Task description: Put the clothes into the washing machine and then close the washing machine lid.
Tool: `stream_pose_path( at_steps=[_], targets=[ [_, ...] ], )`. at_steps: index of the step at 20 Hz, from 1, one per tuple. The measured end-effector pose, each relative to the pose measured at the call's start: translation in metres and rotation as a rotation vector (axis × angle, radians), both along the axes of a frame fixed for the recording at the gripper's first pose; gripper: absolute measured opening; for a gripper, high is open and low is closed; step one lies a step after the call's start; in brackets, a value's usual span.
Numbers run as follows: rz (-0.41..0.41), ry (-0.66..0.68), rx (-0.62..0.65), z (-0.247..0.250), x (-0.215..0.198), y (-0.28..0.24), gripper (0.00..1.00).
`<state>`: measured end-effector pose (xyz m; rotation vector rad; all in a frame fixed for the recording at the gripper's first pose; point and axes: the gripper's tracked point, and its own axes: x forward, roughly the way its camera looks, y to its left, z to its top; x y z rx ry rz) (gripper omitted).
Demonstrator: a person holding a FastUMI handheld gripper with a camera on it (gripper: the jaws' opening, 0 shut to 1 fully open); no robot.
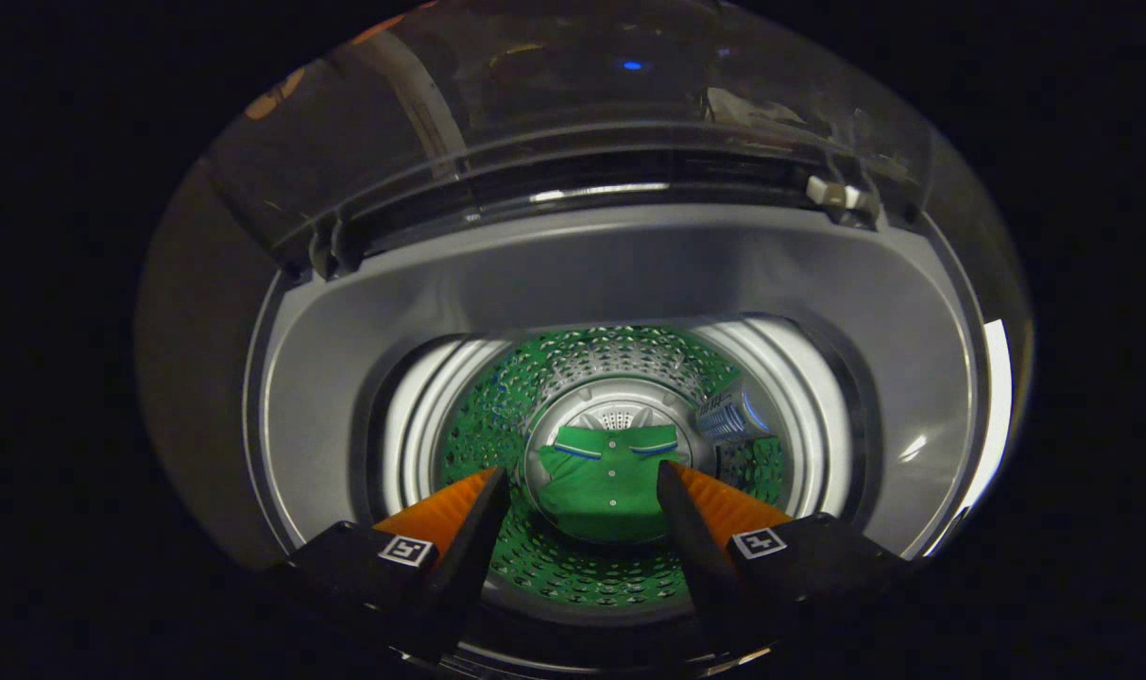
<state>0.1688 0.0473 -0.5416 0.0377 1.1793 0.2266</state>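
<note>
One green polo shirt (608,482) is lying at the bottom of the washing machine's drum (497,416), resting on the round agitator plate (618,414) at the drum's floor. Its collar, trimmed with pale and blue stripes, is pointing away from the claw toward the far side of the drum, and its button placket is running straight down the middle toward the fingers, so the shirt's long axis is lining up with the direction the claw is facing. The gripper (582,496) is hovering above the drum opening, looking down into it, with its fingers spread wide apart and gripping nothing; the shirt is showing in the gap between them, well below. The washing machine lid (573,85), a dark transparent panel, is standing raised beyond the grey tub rim (610,260).
</note>
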Motion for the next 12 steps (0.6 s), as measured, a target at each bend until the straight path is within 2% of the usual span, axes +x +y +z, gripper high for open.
stream_pose_path(
  at_steps=[6, 12],
  targets=[
    [0.039, -0.241, 0.045, 0.085, 0.007, 0.002, 0.99],
    [0.004, -0.503, 0.140, 0.220, 0.035, 0.003, 0.99]
  ],
)
